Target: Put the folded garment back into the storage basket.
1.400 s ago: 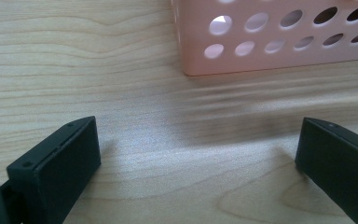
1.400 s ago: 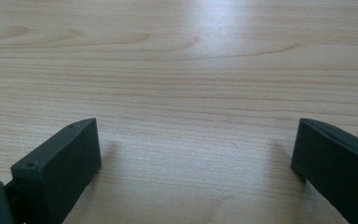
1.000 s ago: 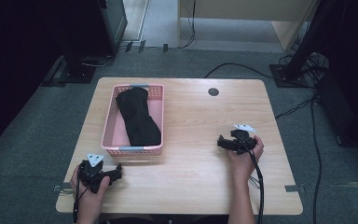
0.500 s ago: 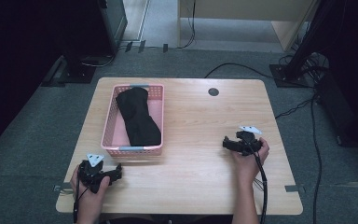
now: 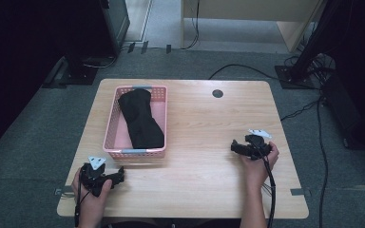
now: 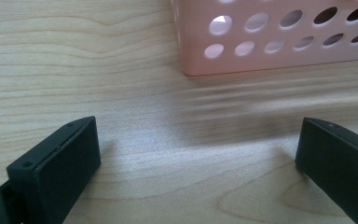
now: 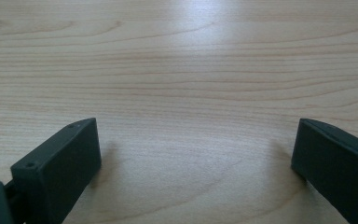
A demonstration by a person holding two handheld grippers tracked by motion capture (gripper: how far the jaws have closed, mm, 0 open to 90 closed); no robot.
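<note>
A wooden bench (image 5: 195, 128) is seen from above, with a person's two hands coming in from its near edge, each holding a gripper. The left gripper (image 5: 115, 175) is held low at the near left corner of the bench, its jaws spread wide with nothing between them — in the left gripper view only bare wood grain is seen between the two black jaws. Just ahead of this gripper a pink basket (image 5: 111, 129) with a perforated wall is placed; its near corner (image 6: 270, 39) is seen close beyond the jaws in the left gripper view, apart from them and not touched. Inside the basket a black folded cloth (image 5: 140, 118) is laid lengthwise, reaching from the far end almost to the end nearest the left gripper.

The right gripper (image 5: 235, 146) is held by the right hand (image 5: 259, 161) over the right side of the bench, well apart from the basket, its jaws pointed toward the basket side. It too is released — the jaws are seen wide apart in the right gripper view, with bare bench surface (image 7: 182, 93) between and beyond them. A black cable (image 5: 270, 185) is trailed back from this gripper along the forearm. Beyond the right gripper, near the far edge of the bench, a small dark round hole (image 5: 217, 93) is set in the wood.
</note>
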